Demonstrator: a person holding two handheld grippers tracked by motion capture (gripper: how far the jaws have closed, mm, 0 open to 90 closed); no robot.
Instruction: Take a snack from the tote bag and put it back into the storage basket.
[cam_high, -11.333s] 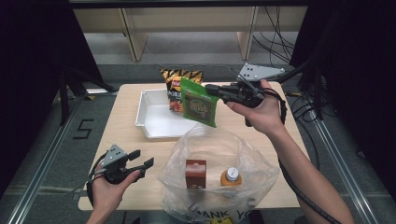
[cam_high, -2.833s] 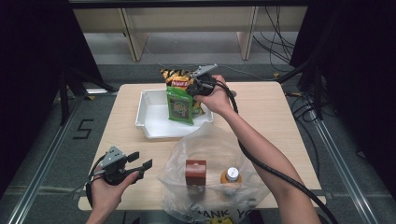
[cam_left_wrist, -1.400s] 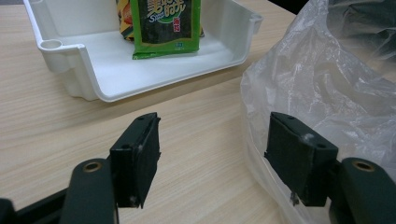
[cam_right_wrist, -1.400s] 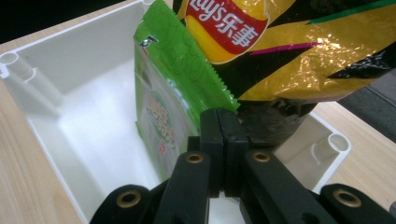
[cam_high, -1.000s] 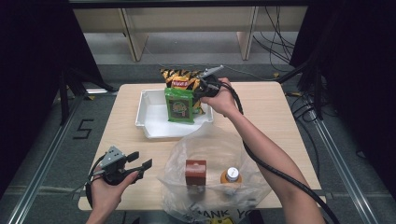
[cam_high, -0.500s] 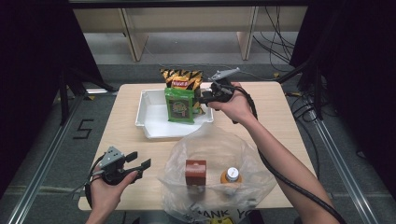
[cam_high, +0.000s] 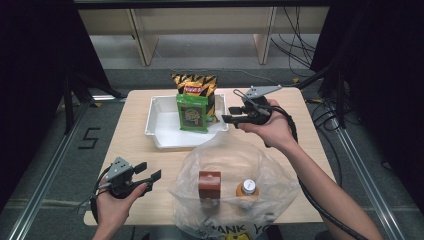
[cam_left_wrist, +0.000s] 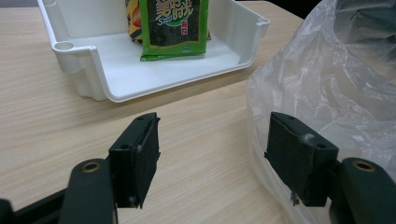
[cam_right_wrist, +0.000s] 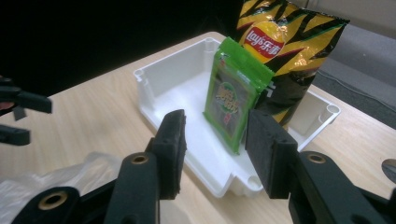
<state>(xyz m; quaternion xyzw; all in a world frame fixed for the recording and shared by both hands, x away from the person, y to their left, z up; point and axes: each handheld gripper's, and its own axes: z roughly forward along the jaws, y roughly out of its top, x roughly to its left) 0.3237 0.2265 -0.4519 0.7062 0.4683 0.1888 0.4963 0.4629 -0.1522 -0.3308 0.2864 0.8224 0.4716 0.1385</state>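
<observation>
Beside white tray (cam_high: 159, 131) | right gripper (cam_high: 226, 115) spread, opening, empty, green packet (cam_high: 192, 112) released upright | left gripper (cam_high: 148, 171) spread, empty | withdraw clear, then reach into bag (cam_high: 235, 165).

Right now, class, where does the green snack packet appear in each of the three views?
High view: the green snack packet stands upright in the white tray, top centre.
Left gripper view: top centre, in the tray.
Right gripper view: centre, beyond the open fingers.
Shared landmark: the Lay's chip bag behind it.
</observation>
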